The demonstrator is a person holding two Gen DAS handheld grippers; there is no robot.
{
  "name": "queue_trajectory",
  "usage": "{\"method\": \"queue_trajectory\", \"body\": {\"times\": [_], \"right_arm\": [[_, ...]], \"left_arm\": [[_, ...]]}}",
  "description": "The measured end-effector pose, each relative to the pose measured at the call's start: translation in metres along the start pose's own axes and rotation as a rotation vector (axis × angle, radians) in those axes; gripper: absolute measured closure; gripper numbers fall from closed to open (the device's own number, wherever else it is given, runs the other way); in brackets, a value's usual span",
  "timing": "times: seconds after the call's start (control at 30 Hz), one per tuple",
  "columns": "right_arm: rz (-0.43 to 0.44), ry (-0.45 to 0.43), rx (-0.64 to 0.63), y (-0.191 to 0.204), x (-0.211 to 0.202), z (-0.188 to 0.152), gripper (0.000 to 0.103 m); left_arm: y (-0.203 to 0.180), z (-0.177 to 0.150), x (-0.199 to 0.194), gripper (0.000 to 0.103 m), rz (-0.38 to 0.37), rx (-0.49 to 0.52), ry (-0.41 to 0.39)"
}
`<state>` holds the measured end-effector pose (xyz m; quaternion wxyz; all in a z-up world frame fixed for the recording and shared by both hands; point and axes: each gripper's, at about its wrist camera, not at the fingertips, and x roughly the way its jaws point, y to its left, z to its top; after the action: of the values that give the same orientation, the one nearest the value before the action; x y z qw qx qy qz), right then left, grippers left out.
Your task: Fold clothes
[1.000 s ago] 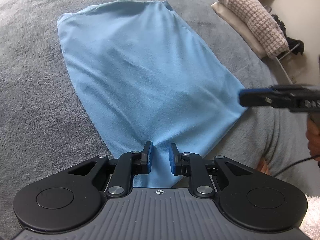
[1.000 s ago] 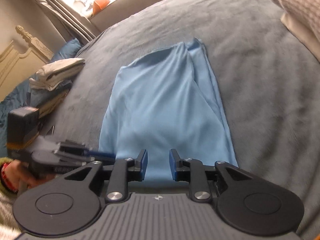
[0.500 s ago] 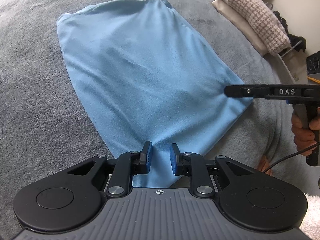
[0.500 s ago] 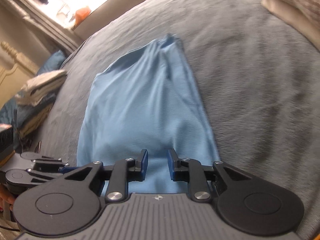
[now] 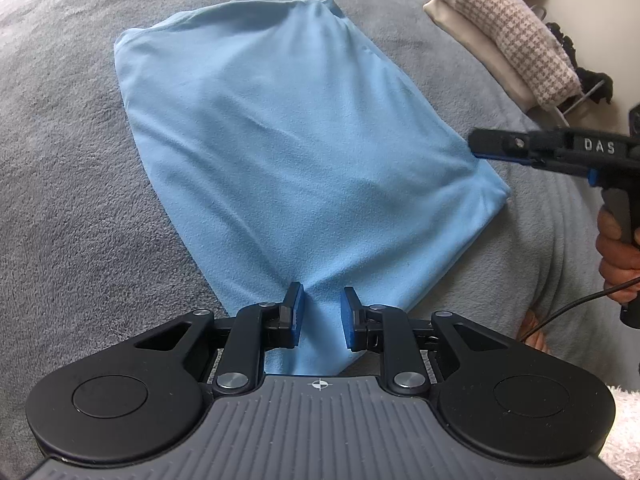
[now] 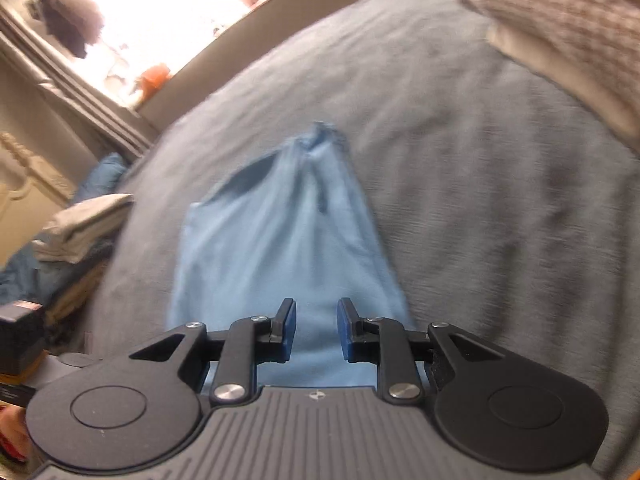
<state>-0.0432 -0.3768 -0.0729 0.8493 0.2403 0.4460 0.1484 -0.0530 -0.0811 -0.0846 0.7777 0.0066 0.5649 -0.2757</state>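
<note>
A light blue garment (image 5: 296,152) lies spread on a grey blanket (image 5: 68,208) that covers the bed; its far end narrows toward a bunched corner, and its near edge runs up to both tools. The left gripper (image 5: 322,316) has its jaws parted, with the near corner of the cloth rising between the blue pads (image 5: 297,314) but not pinched; the right gripper (image 6: 316,328) also stands open, the near hem of the garment passing between its fingers, though that view is blurred; seen from the left camera, it hangs above the cloth's right corner, held by a hand (image 5: 618,252). A folded checked knit (image 5: 504,24) rests on a cream cloth (image 5: 472,40) at the bed's far right edge; folded laundry (image 6: 84,224) sits off to the left.
</note>
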Motion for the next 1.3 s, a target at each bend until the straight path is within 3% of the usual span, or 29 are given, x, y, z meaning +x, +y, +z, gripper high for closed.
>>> {"method": "queue_trajectory", "body": {"times": [0.23,0.37,0.5,0.57,0.7,0.83,0.9,0.93,1.0,1.1,1.17,1.3], "right_arm": [[0.057,0.045,-0.019,0.013,0.035,0.001,0.08],[-0.021,0.015,0.025,-0.01,0.03,0.0,0.093],[-0.095,-0.077,0.069,-0.021,0.007,0.008,0.091],[-0.049,-0.1,0.073,-0.017,0.004,0.011,0.091],[0.051,-0.06,0.018,0.008,0.025,0.015,0.091],[0.099,-0.004,-0.027,0.02,0.057,0.016,0.091],[0.004,-0.007,-0.026,0.013,0.067,0.019,0.094],[-0.032,-0.024,0.02,0.004,0.064,0.022,0.103],[-0.083,-0.084,0.129,-0.012,0.054,0.029,0.103],[-0.125,-0.167,0.1,-0.003,0.034,0.038,0.103],[-0.037,-0.145,0.078,0.011,0.039,0.042,0.102],[0.077,0.0,-0.022,0.047,0.082,0.041,0.101]], "left_arm": [[-0.003,-0.006,-0.008,0.081,0.001,0.056,-0.025],[-0.003,-0.008,-0.012,0.079,-0.018,0.082,-0.055],[-0.004,-0.008,-0.009,0.079,-0.02,0.098,-0.062],[-0.004,-0.008,-0.008,0.079,-0.021,0.105,-0.065],[-0.005,-0.008,-0.005,0.079,-0.023,0.121,-0.072],[-0.006,-0.007,-0.001,0.079,-0.025,0.136,-0.079],[-0.006,-0.007,0.0,0.079,-0.03,0.14,-0.079],[-0.005,-0.007,0.0,0.079,-0.034,0.14,-0.077],[-0.004,-0.006,0.001,0.079,-0.042,0.14,-0.074],[-0.002,-0.004,0.003,0.079,-0.053,0.14,-0.069],[-0.002,-0.004,0.004,0.076,-0.064,0.144,-0.068],[-0.002,-0.003,0.005,0.072,-0.075,0.149,-0.07]]}}
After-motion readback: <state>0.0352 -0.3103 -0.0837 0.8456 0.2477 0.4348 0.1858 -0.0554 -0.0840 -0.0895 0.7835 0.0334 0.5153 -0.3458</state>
